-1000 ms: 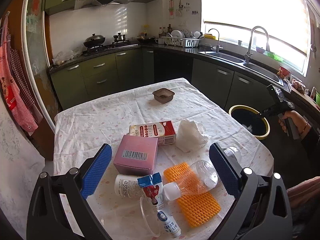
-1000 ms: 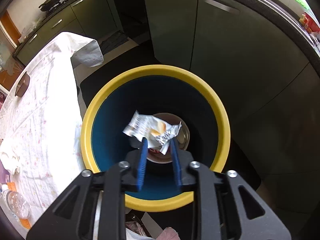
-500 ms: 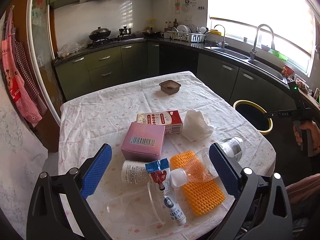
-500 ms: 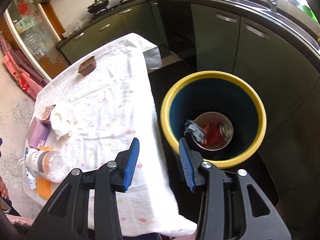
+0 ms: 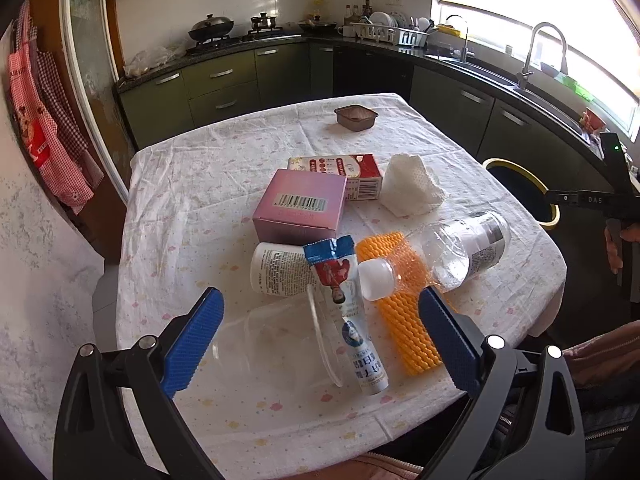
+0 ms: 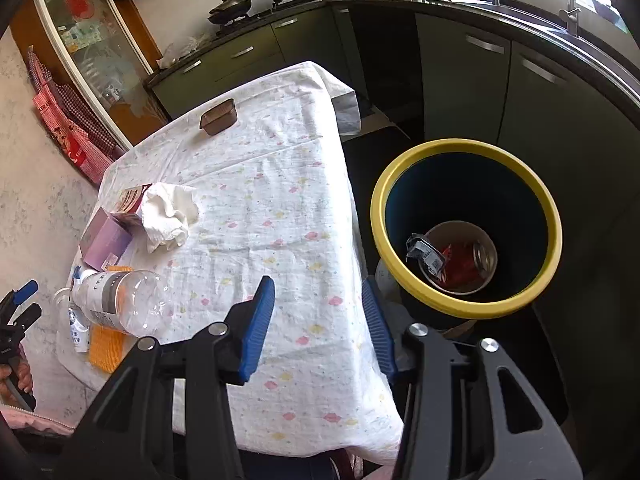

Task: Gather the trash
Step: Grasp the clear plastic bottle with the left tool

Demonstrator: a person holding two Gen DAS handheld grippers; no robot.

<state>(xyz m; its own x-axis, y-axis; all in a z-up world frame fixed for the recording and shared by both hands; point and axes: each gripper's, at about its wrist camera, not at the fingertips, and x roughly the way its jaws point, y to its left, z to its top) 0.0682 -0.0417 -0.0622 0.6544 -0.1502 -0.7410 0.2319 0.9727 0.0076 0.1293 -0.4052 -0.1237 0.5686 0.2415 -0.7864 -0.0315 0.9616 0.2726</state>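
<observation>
Swung from the bin, right gripper angles down, parted, empty.

On the table: two cartons, one pink box and one red-and-white box. One clear bottle. One white jar. One clear cup. One torn sachet. One orange sponge. One crumpled tissue. One brown tray. Beside the table: one yellow-rimmed bin, holding one paper cup, one can and one wrapper.
</observation>
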